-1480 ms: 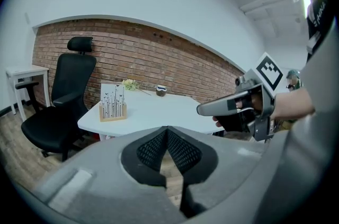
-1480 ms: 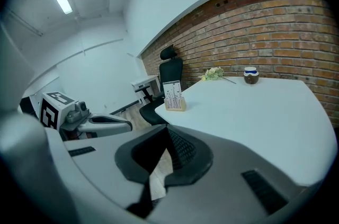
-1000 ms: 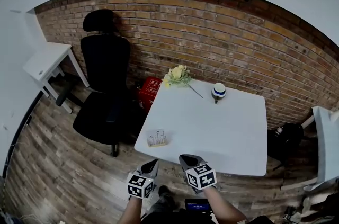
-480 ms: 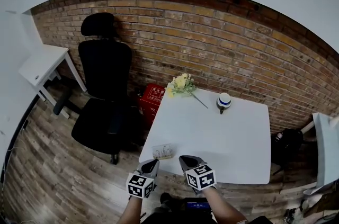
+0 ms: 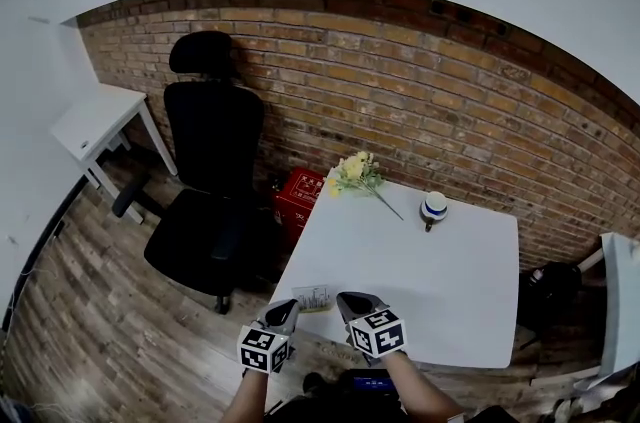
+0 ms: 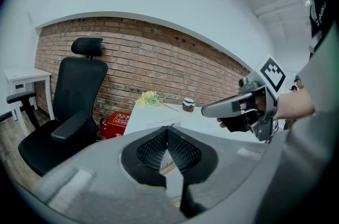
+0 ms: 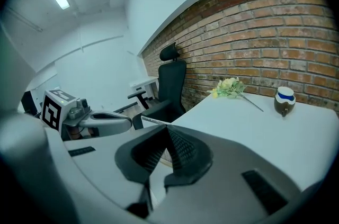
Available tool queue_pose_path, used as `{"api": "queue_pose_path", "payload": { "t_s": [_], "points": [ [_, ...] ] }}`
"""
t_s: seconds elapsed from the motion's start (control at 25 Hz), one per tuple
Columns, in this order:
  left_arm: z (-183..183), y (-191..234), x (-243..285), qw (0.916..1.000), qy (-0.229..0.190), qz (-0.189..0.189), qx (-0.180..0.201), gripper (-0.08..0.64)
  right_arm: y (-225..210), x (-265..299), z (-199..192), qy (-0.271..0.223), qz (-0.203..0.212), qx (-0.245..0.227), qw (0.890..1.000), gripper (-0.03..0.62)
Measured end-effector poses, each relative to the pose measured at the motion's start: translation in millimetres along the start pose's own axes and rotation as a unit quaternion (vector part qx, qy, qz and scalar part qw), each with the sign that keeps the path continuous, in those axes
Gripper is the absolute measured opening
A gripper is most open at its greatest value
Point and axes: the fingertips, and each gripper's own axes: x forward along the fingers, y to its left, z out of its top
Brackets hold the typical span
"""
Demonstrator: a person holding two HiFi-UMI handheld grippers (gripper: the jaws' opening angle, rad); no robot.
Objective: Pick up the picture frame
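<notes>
- Both grippers have drawn nearer the worktop [image 5: 440, 281] than a second ago.
- The picture frame [image 5: 313, 297] stands at its near left corner, just ahead of the left gripper [image 5: 284, 309].
- Left gripper and right gripper [image 5: 353, 302]: jaws clenched, gripping nothing.

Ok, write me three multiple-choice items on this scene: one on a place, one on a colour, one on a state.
1. Where on the white table is the picture frame?
A. near left corner
B. far right corner
C. dead centre

2. What colour is the box beside the black chair?
A. green
B. yellow
C. red

3. How do the left gripper jaws stand?
A. wide apart
B. shut, nothing between them
C. shut on the frame

Answers:
1 A: it stands at the table edge just ahead of the grippers.
2 C: it is plainly red against the brick wall.
3 B: the pads meet, and the frame lies beyond them.
</notes>
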Motion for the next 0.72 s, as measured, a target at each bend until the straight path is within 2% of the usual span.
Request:
{"api": "queue_pose_path", "payload": {
  "t_s": [0.72],
  "points": [
    [-3.2, -5.8, 0.0, 0.9997, 0.008, 0.024, -0.007, 0.011, -2.6, 1.7, 2.2, 0.001, 0.029, -0.009, 1.000, 0.008]
  ]
}}
